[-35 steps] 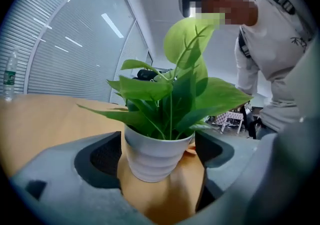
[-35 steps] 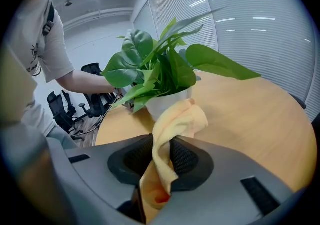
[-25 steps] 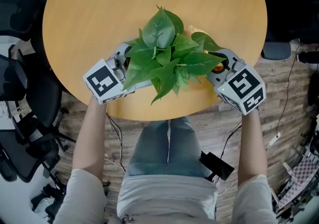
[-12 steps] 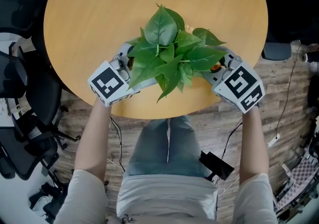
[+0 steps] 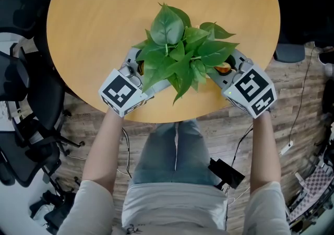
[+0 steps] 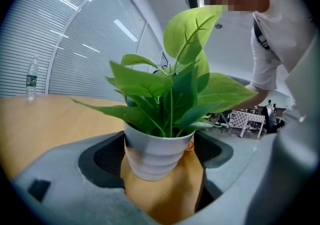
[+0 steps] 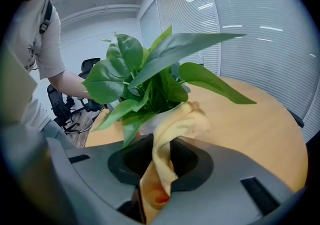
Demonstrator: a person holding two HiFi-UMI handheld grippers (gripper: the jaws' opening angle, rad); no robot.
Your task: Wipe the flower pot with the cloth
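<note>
Round wooden table (image 5: pixel 99 25), wood floor (image 5: pixel 292 93), dark chairs (image 5: pixel 23 98) left and right. One flower pot (image 6: pixel 156 153), one yellow cloth (image 7: pixel 161 166). Left gripper (image 5: pixel 133 72) squeezing the pot, right gripper (image 5: pixel 234 68) pinched shut on the cloth.

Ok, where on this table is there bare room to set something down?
Bare: the far half of the table beyond the leaves, and the strip left of the left gripper. Crowded: the near edge, where the flower pot, cloth and right gripper sit together.

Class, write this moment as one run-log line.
left gripper: shut on flower pot | right gripper: shut on cloth | cloth against pot
</note>
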